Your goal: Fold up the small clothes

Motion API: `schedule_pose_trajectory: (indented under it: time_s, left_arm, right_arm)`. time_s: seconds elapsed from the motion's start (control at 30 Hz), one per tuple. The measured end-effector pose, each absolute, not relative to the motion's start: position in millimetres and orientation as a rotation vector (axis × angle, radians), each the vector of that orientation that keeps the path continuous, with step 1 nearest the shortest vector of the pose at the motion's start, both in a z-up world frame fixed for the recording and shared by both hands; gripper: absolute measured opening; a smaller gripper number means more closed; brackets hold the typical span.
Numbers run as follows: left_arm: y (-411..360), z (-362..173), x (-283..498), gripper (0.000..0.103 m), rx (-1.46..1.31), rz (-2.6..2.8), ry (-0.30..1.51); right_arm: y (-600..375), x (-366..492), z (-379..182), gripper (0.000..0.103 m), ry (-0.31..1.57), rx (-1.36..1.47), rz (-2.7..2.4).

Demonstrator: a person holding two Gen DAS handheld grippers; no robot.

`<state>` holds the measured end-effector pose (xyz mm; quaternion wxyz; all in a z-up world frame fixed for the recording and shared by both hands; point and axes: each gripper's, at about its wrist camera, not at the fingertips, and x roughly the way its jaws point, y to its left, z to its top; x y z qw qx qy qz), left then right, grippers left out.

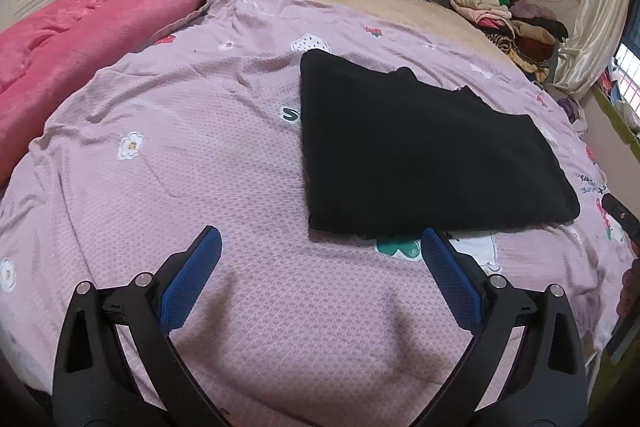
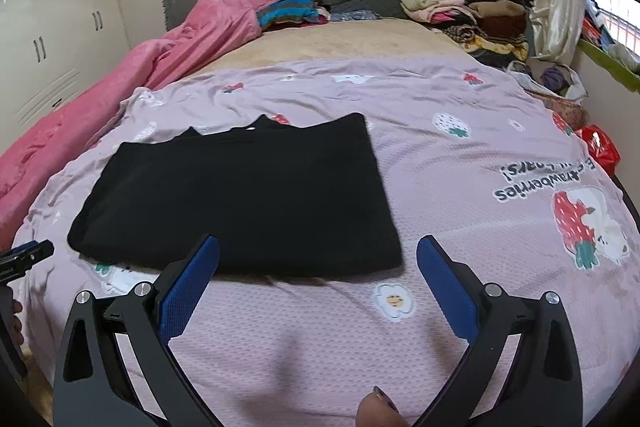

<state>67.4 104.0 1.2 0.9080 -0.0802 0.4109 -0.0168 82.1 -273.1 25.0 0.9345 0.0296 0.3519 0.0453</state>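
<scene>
Both the left claw [image 1: 320, 251] and the right claw [image 2: 318, 259] are opened wide, empty. The black top [image 2: 240, 195] is folded mid-frame on the bed [image 2: 460, 227]. It should be gripped by its near edge and folded evenly.

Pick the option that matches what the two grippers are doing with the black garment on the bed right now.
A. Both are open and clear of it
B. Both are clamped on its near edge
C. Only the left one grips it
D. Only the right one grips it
A: the left gripper and the right gripper both stand wide open with nothing between the pads, while the black garment lies folded flat on the pink bedspread.
</scene>
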Motion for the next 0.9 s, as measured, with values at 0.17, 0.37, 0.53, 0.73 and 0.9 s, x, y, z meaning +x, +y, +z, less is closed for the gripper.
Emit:
schedule_pose_trajectory:
  time_s: [0.17,0.37,0.53,0.73,0.9]
  left_arm:
    - [109.7,4.1,64.6,0.093,-0.167,-0.01,0.842]
    - [119.5,8.5,62.1,0.093,-0.156,0.022,0.824]
    - [133.1,12.6,63.1,0.093,-0.141,0.067,0.807]
    - [146.0,12.7,65.9,0.093,-0.131,0.108,0.806]
    - [151.9,10.6,69.9,0.093,-0.138,0.12,0.813]
  right_arm:
    - [-250.8,81.3,27.0,0.098,0.718,0.034,0.141]
    - [-218.9,80.7,25.3,0.098,0.722,-0.014,0.204]
    - [-190.9,81.9,22.5,0.099,0.728,-0.046,0.262]
    - [-151.9,84.7,17.1,0.099,0.73,-0.109,0.328]
    - [-121.7,87.4,9.5,0.099,0.741,-0.151,0.389]
